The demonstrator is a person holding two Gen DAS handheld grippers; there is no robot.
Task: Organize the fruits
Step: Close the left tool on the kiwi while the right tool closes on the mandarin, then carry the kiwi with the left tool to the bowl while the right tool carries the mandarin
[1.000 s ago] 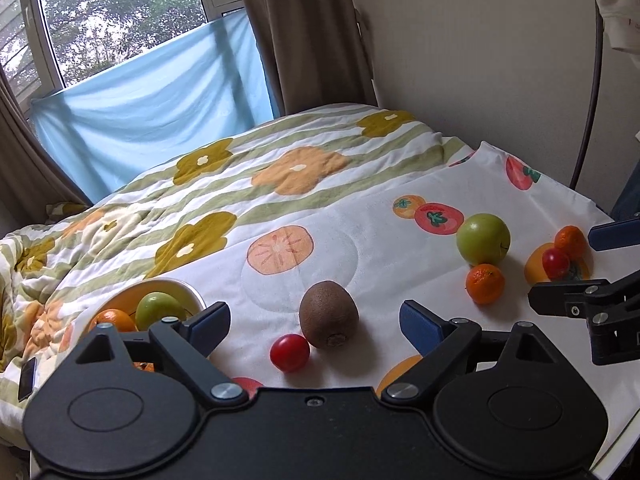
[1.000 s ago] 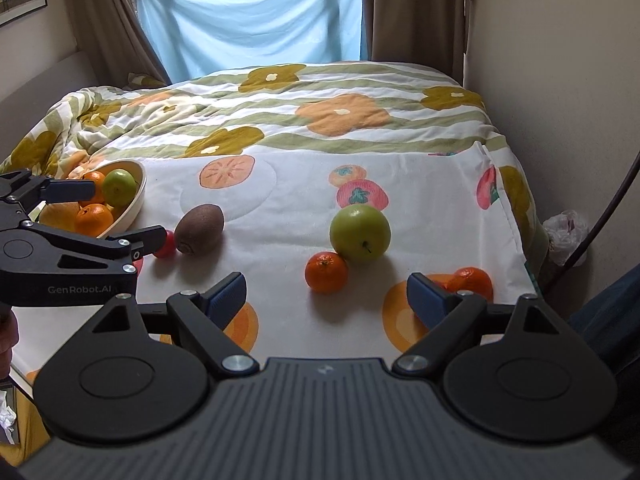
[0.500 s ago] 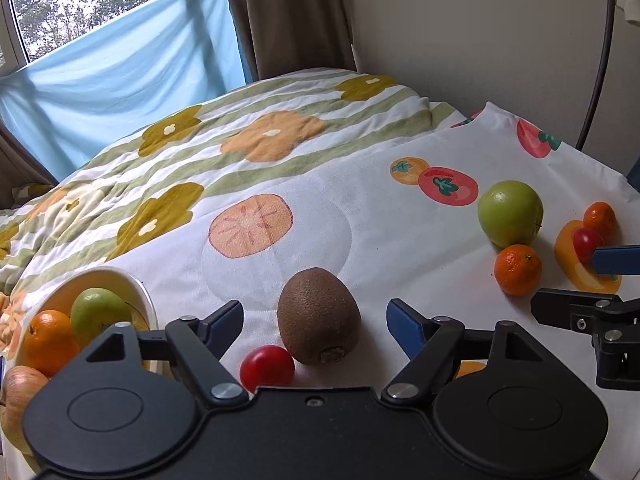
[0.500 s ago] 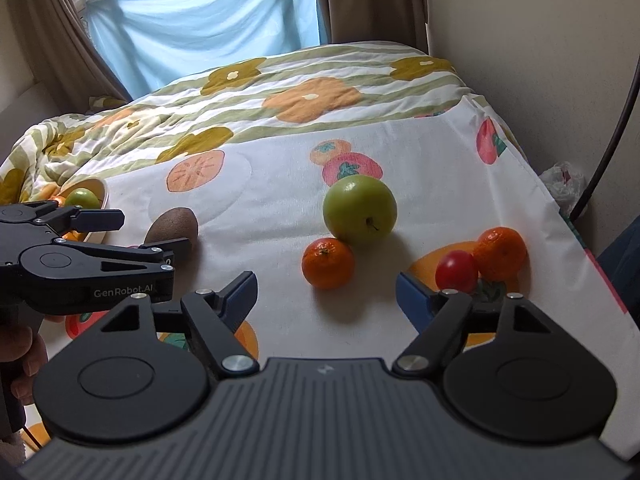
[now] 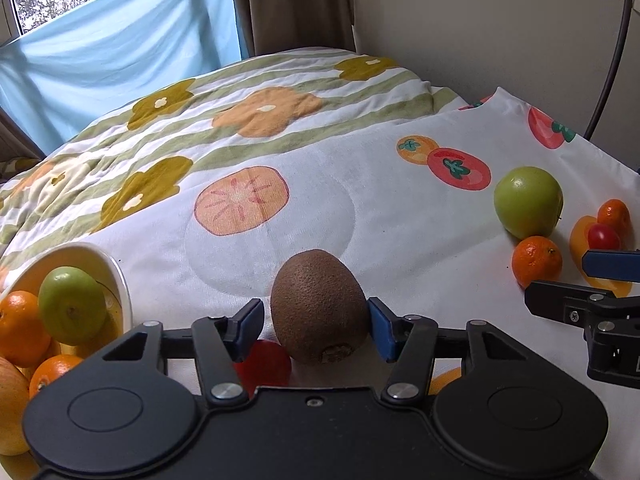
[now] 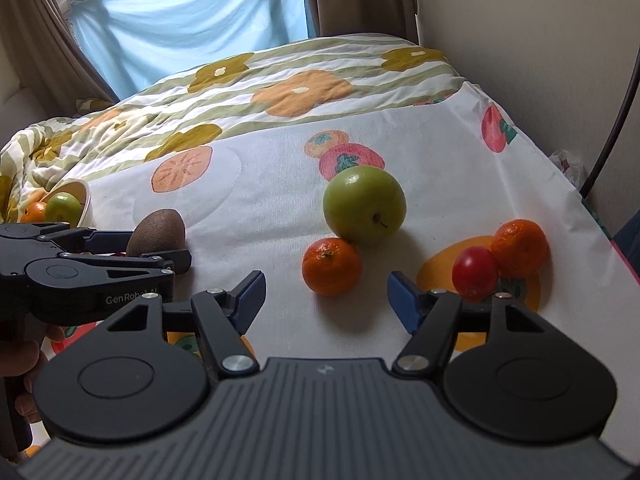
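Observation:
A brown kiwi (image 5: 318, 306) lies on the white fruit-print cloth (image 5: 400, 216) between the fingers of my left gripper (image 5: 314, 322); the right pad touches it, the left pad stands a little off, so the gripper is still open. A red cherry tomato (image 5: 264, 362) sits just under the left finger. The kiwi (image 6: 158, 234) also shows in the right wrist view. My right gripper (image 6: 324, 302) is open and empty, just short of a small mandarin (image 6: 331, 266). Behind that lies a green apple (image 6: 364, 210). A cherry tomato (image 6: 475, 272) and a second mandarin (image 6: 519, 248) lie to the right.
A cream bowl (image 5: 116, 280) at the left holds a green apple (image 5: 72, 310), oranges and a yellowish fruit. A striped floral quilt (image 5: 248, 112) covers the bed behind the cloth. A wall and a dark cable (image 5: 612, 52) stand at the right, with the bed edge below.
My left gripper has moved forward and narrowed around the kiwi. My right gripper has moved forward and down towards the small mandarin.

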